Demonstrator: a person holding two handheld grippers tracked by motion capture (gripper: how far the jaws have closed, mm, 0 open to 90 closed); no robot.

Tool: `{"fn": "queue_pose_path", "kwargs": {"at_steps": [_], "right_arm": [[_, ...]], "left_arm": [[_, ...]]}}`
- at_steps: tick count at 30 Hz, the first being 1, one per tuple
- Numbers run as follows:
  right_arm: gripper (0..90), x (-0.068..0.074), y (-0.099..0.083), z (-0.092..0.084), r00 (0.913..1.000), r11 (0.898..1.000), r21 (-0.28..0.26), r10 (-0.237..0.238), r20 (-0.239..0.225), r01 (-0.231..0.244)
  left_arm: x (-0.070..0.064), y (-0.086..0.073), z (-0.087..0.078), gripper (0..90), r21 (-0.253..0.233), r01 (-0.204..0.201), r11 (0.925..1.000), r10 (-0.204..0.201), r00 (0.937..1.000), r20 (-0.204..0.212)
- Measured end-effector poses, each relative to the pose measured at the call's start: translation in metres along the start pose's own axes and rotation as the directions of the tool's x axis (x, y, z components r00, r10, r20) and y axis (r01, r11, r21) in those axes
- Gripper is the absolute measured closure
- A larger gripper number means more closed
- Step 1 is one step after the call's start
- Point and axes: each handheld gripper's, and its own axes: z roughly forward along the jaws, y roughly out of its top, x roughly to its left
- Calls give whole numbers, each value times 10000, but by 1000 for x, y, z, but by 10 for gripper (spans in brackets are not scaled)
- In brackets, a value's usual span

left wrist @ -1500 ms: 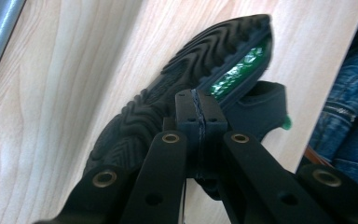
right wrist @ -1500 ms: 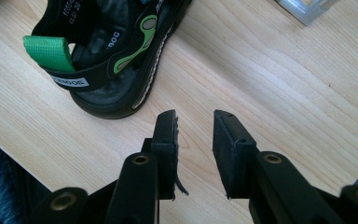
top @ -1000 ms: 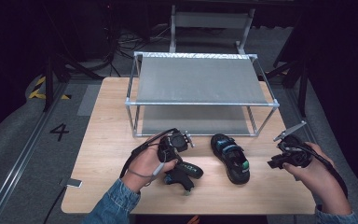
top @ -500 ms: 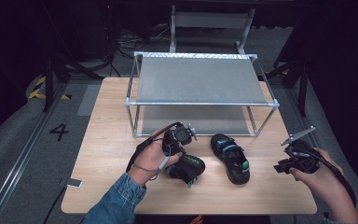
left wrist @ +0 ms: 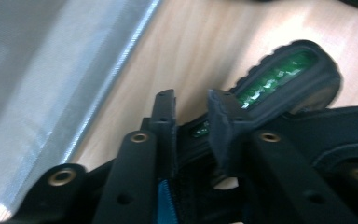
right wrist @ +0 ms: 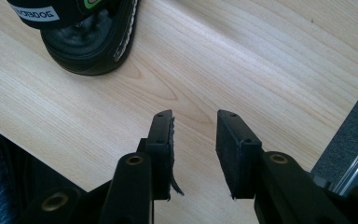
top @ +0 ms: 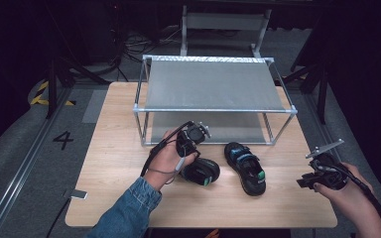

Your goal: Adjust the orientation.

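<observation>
Two black sandals lie on the wooden table [top: 119, 148] in front of a metal rack. The left sandal [top: 203, 172] lies on its side, its green sole [left wrist: 279, 74] showing. My left gripper [top: 193, 156] points down at it; its jaws [left wrist: 192, 109] have just been opening and stand apart, with an edge of that sandal between them. The right sandal [top: 246, 167] sits upright, straps up. My right gripper [top: 305, 179] hovers near the table's right front corner. Its jaws [right wrist: 193, 121] have also just been opening and hold nothing, and the sandal [right wrist: 88, 42] lies beyond them.
The two-tier metal rack [top: 213, 110] with grey shelves [left wrist: 37, 70] stands at the back middle of the table. A small flat object [top: 77, 194] lies at the front left corner. Bare wood lies between the sandals and the front edge.
The left hand has moved away from me toward the rack, and its jaws have parted over the left sandal. The right hand has drifted right and toward the front edge.
</observation>
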Motion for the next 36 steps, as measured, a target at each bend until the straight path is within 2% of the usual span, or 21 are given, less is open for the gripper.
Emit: {"fn": "queue_pose_path", "kwargs": {"at_steps": [3,4,5,6,7,8,21,25,28,35,36], "right_arm": [[665,1,0,2,10000,10000,56,-66,62,66],[661,1,0,2,10000,10000,57,-47,36,46],[658,1,-1,2,10000,10000,46,-64,55,64],[656,1,-1,2,9999,10000,35,-85,81,85],[656,1,-1,2,9999,10000,35,-85,81,85],[651,1,-1,2,9999,10000,-17,-73,97,74],[634,-1,-2,0,9998,9999,-141,-10,177,12],[631,-1,-3,0,9998,9999,-163,13,207,-10],[630,-1,-2,0,9998,9999,-157,20,210,-16],[629,0,-3,1,9997,9999,-139,8,242,-4],[629,0,-4,1,9997,9999,-153,18,262,-14]], "left_arm": [[4,0,-3,608,-549,143,9984,-148,9999,-86],[6,-1,-7,599,-809,212,9965,-213,9998,-15],[8,-2,-10,559,-1092,333,9935,-309,9992,239],[10,-4,-14,557,-1324,329,9907,-277,9988,411],[10,-4,-14,556,-1324,329,9907,-277,9988,411],[12,-6,-20,537,-1546,388,9872,-336,9988,364],[8,-8,-29,515,-1407,473,9889,-401,9977,539],[3,-6,-34,476,-1495,354,9881,-269,9979,590],[-5,-2,-37,446,-1557,200,9876,-50,9954,958],[-16,10,-27,436,-1595,-51,9872,258,9915,1275],[-17,13,-25,438,-1745,-88,9846,314,9913,1277]]}}
